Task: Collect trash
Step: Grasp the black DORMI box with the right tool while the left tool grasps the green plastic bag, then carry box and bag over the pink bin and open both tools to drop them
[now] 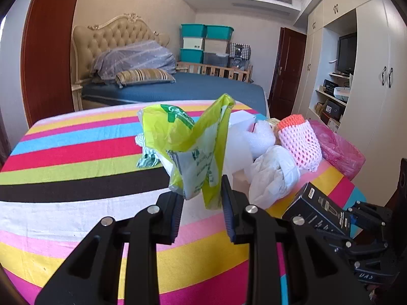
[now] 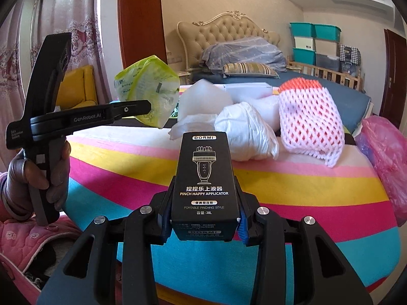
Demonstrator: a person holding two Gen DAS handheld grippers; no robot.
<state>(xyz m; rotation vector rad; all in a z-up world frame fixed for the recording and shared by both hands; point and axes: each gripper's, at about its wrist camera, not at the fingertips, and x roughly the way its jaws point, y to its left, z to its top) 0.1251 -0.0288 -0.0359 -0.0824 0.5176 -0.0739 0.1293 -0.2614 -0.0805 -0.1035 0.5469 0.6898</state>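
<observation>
My left gripper (image 1: 202, 190) is shut on the lower end of a yellow-green plastic bag (image 1: 185, 137), which stands up crumpled above the striped cloth (image 1: 76, 152). In the right wrist view, the bag (image 2: 150, 84) hangs in the air at the left gripper's (image 2: 148, 106) tip, with a hand on the handle. My right gripper (image 2: 204, 190) is shut on a black "DORMI" box (image 2: 204, 167), held over the near edge. The box (image 1: 315, 208) also shows at the lower right in the left wrist view.
On the cloth lie a pink-white foam net sleeve (image 2: 307, 119), a crumpled white bag (image 2: 246, 132), white foam sheets (image 2: 203, 96), a pink plastic bag (image 2: 386, 157) at the right edge and a green-white scrap (image 1: 147, 155). A blue bed (image 1: 190, 89) stands behind.
</observation>
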